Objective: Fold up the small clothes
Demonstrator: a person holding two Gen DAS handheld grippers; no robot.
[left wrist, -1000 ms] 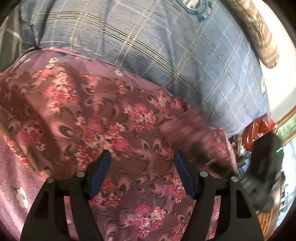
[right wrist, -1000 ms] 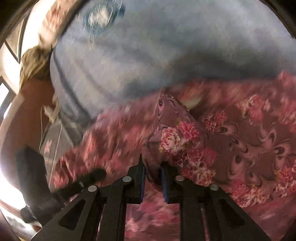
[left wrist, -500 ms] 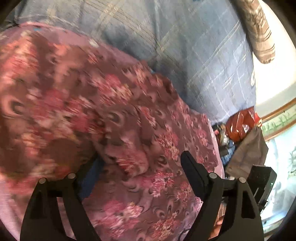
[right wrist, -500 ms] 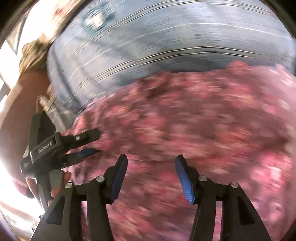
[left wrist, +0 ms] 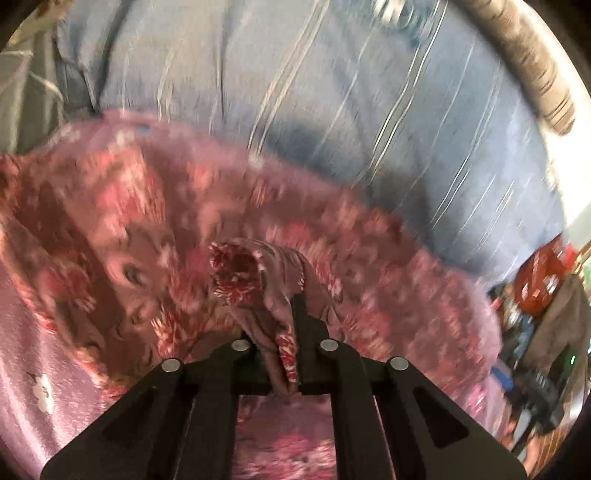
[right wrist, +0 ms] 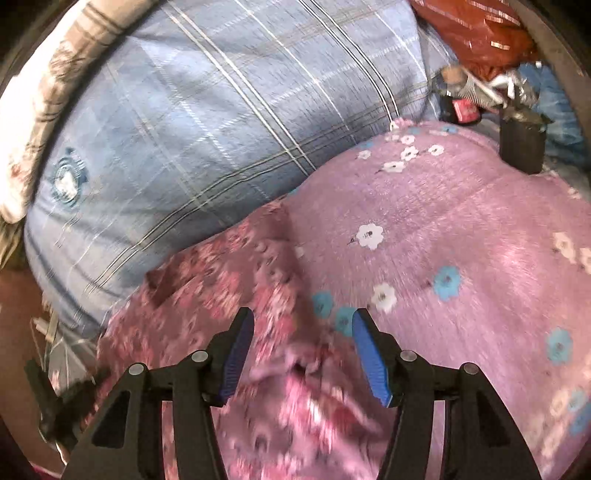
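Note:
A maroon garment with pink and red flowers lies spread on the bed. My left gripper is shut on a bunched fold of this floral garment, which stands up between the jaws. In the right wrist view the same garment lies at the lower left. My right gripper is open and empty, with its blue-padded fingers just above the garment's right edge. The left view is blurred by motion.
A pink bedsheet with white and blue flowers covers the bed. A blue checked pillow lies behind the garment. A black object and red clutter sit at the far right. A striped bolster lies beyond the pillow.
My left gripper has shut on a fold of the garment. My right gripper let go of its fold, opened, and has swung right toward the bare sheet.

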